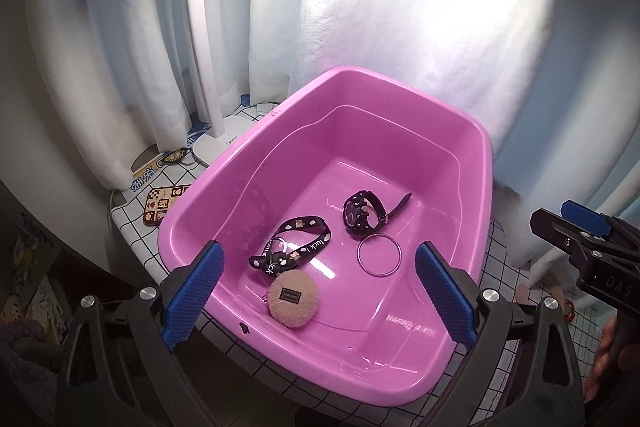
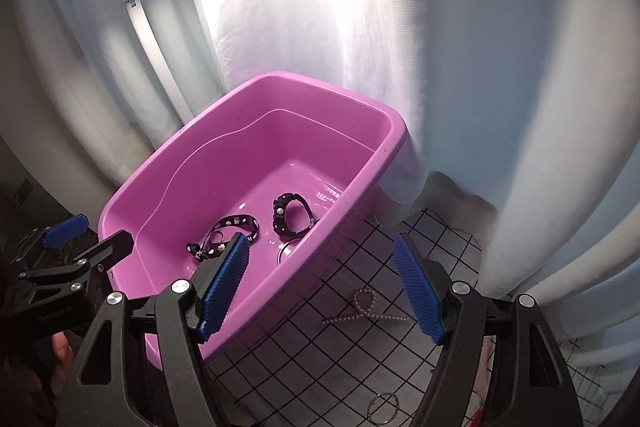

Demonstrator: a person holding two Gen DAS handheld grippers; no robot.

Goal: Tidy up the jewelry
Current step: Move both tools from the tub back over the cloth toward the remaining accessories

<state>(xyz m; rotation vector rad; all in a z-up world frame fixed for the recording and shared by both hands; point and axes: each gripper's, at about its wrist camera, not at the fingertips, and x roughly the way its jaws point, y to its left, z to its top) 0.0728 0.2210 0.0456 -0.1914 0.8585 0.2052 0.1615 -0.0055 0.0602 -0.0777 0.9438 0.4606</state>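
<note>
I see both tools gaping and empty: left tool [image 1: 318, 291] over the glossy pink plastic tub [image 1: 224, 163] (black wristwatch [image 1: 362, 213] inside), right tool [image 2: 320, 291] above a pearl-bead strand [image 2: 366, 309] on the grid-patterned worktop [image 2: 320, 367].

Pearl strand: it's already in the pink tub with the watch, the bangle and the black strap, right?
Not quite. The pearl strand is not in the pink tub; it lies outside it on the grid-patterned cloth, as the right wrist view shows. The watch, the bangle and the black strap are inside the tub.
</note>
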